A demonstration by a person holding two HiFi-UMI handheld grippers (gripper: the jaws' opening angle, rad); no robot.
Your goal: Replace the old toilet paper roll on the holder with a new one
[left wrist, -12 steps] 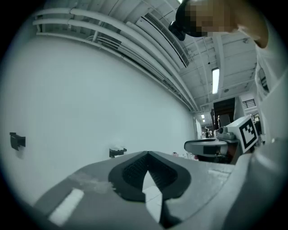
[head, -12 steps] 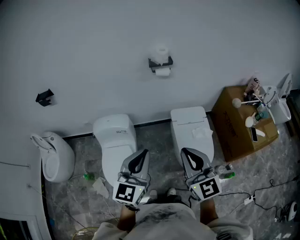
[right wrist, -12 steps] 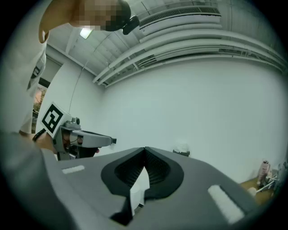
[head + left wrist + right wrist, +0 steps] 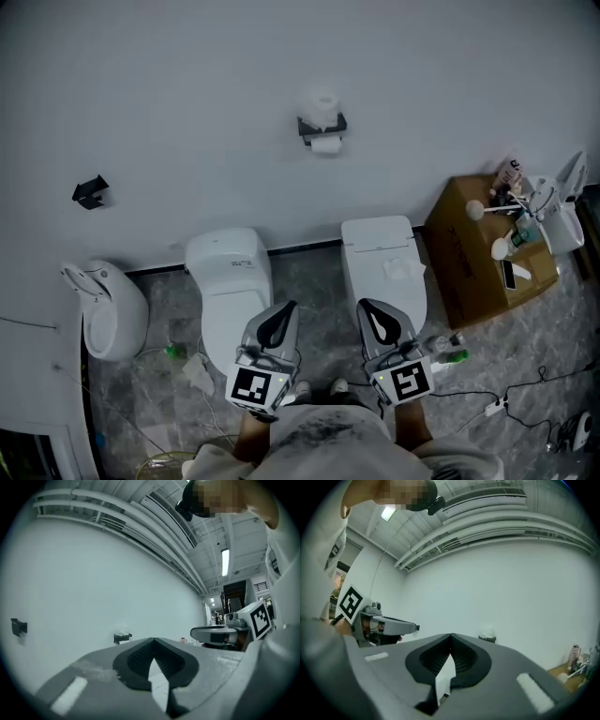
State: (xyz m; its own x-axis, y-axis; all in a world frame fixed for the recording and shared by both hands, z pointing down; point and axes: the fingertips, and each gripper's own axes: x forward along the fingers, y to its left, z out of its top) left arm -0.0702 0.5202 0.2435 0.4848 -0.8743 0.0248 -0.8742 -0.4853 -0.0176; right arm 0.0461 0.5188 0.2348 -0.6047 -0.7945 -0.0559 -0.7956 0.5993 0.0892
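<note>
Both pairs of jaws are pressed together on nothing, the left gripper (image 4: 281, 317) and right gripper (image 4: 375, 315) held level near the person, above two toilets (image 4: 230, 272). They ought to open before reaching the far wall (image 4: 187, 84), then meet the old roll (image 4: 325, 144) squarely. It hangs small and white under the black holder (image 4: 322, 125), well apart from both grippers, with another pale roll (image 4: 323, 101) seemingly on top.
</note>
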